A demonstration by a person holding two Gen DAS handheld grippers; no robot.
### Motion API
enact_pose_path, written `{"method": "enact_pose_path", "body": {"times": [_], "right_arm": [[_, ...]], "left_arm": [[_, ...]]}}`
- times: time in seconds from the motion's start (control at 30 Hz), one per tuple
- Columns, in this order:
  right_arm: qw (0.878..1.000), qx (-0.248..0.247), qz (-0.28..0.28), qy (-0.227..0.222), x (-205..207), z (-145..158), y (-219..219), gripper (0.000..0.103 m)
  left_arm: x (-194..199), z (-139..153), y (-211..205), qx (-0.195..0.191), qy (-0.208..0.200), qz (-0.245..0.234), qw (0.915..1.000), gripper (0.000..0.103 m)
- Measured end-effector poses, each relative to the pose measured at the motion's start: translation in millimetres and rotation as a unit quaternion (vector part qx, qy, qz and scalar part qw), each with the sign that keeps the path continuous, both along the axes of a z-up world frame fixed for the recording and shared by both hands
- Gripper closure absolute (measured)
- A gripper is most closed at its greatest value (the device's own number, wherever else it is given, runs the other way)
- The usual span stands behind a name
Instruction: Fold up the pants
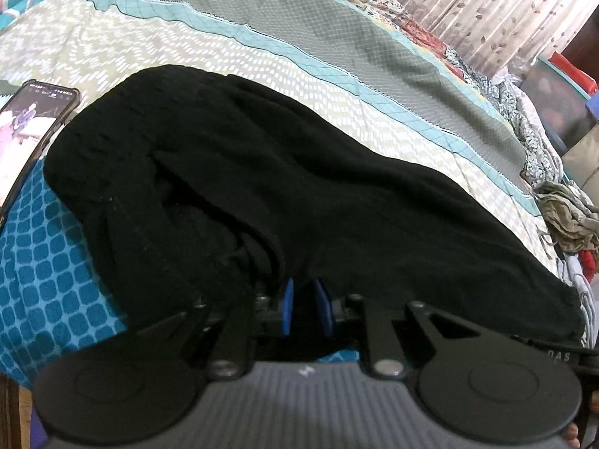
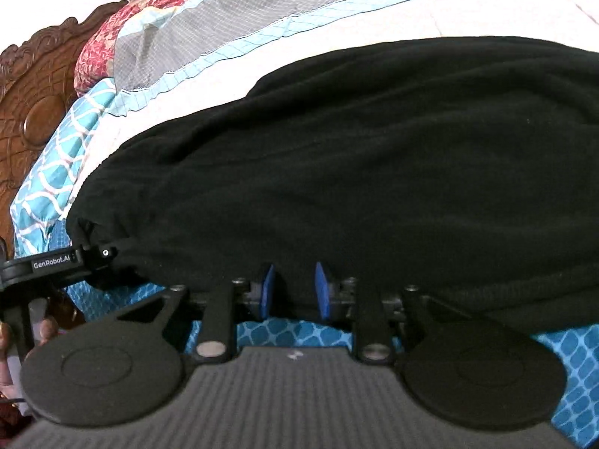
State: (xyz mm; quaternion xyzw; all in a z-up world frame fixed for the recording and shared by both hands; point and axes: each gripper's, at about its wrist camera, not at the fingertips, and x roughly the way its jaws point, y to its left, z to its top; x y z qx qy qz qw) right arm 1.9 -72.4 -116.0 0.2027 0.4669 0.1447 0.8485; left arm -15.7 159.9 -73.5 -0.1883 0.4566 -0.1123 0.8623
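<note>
The black pants (image 1: 280, 202) lie bunched on the bed, with the gathered waistband toward the left in the left wrist view. They also fill the right wrist view (image 2: 355, 157). My left gripper (image 1: 304, 299) is at the near edge of the pants with its blue pads (image 1: 287, 307) close together on a fold of the black cloth; the fingertips are hidden under the fabric. My right gripper (image 2: 295, 288) is at the near edge further along, its blue pads (image 2: 321, 292) also closed on the cloth. The left gripper's body (image 2: 52, 262) shows at the left of the right wrist view.
A lit phone (image 1: 30, 127) lies at the left by the waistband. The bed has a blue patterned sheet (image 1: 45, 280) and a grey-and-teal quilt (image 1: 299, 26). A pile of other clothes (image 1: 569, 220) lies at the right edge. A carved wooden headboard (image 2: 30, 112) stands at the left.
</note>
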Motion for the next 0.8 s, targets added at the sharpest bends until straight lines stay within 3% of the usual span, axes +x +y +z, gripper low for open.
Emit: {"method": "enact_pose_path", "body": {"times": [0.8], "right_arm": [[1.0,-0.004,0.003,0.001,1.9,1.1,-4.0,0.075]], "left_arm": [[-3.0,-1.5,1.6,0.0,-0.005,-0.002,1.0,0.087]]}}
